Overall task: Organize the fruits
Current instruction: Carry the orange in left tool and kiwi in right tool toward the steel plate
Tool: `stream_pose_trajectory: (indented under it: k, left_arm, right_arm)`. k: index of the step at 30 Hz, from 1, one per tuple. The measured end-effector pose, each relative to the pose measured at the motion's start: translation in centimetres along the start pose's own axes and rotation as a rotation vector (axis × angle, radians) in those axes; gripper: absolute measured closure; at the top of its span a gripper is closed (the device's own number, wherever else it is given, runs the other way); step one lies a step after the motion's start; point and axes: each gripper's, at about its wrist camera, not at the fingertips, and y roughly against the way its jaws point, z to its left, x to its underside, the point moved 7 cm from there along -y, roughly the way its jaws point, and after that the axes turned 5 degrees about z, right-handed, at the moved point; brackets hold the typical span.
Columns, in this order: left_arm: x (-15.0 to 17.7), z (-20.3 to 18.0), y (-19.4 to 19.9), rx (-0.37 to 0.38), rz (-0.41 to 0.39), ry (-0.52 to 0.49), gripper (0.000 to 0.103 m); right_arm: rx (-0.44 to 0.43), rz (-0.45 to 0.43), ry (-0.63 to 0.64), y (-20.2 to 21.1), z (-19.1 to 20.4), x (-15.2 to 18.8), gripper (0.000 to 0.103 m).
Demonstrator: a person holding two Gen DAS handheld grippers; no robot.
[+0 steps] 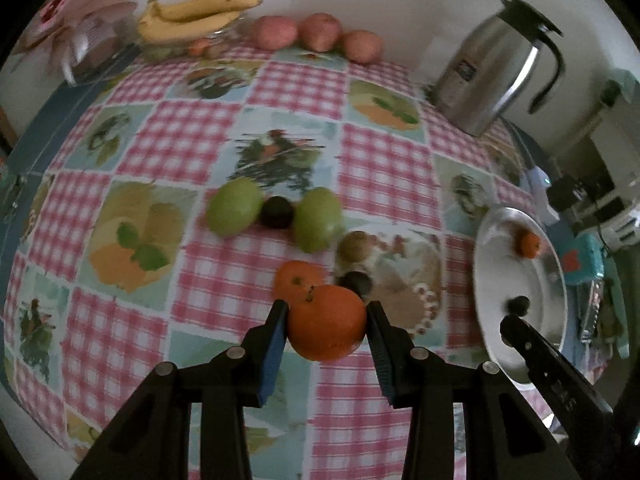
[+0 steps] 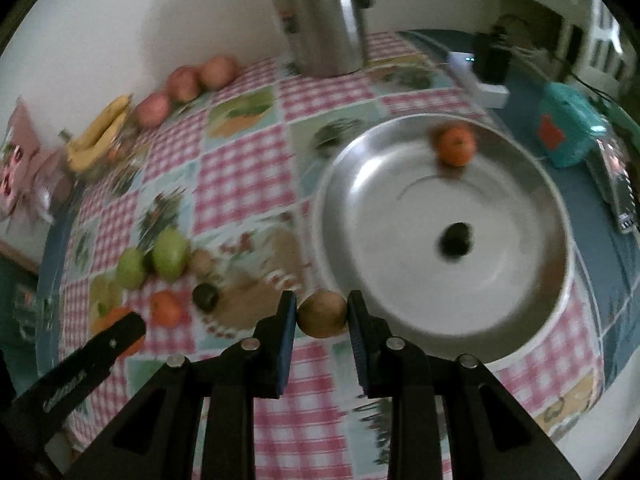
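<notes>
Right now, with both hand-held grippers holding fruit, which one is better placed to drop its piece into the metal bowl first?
The right hand-held gripper. Its kiwi hangs just beside the metal bowl rim. The left hand-held gripper holds an orange over the tablecloth, farther from the bowl.

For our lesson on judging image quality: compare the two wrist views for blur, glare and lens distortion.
Left wrist view: the held orange is fairly sharp, the kettle smeared, the tablecloth bulging from the fisheye, corners dark. Right wrist view: blurrier overall; the metal bowl shows pale glare, and the orange and dark fruit inside it are smeared.
</notes>
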Motion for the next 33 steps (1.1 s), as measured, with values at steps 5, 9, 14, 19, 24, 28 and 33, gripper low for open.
stream_pose_trajectory:
  k: [5,9,14,19,24,28,33]
  left_arm:
    - [-0.4,-3.3,0.6,0.049,0.010,-0.060,0.061]
    - [-1.0,-5.8,0.9,0.058,0.005,-0.112,0.061]
    - [-1.1,-9.3,0.3,0.078,0.026,-0.183,0.061]
    - [-1.1,-12.6,-0.4,0.073,0.033,-0.247,0.061]
    - [-1.3,-14.9,-1.4,0.075,0.022,-0.292,0.061]
    - [-1.1,-16.2,-2.5,0.080,0.022,-0.321,0.061]
    - [-0.6,-17.0,-4.1,0.089,0.038,-0.336,0.061]
  right_arm:
    - [0.030,-0.011,-0.066,0.0,-2.2,-0.7,0.076]
    - [0.043,-0.024,-0.098,0.6,-3.8,-1.1,0.076]
    - [0.085,-0.053,-0.143,1.3,-6.0,-1.3,0.076]
    - [0.092,-0.047,-0.194,1.2,-8.3,-1.4,0.076]
    - [0.104,-0.051,-0.246,1.3,-10.5,-1.3,0.076]
    - [0.109,-0.051,-0.270,1.2,-11.7,-1.1,0.076]
    - [0.119,-0.035,-0.289,0.7,-12.7,-0.9,0.076]
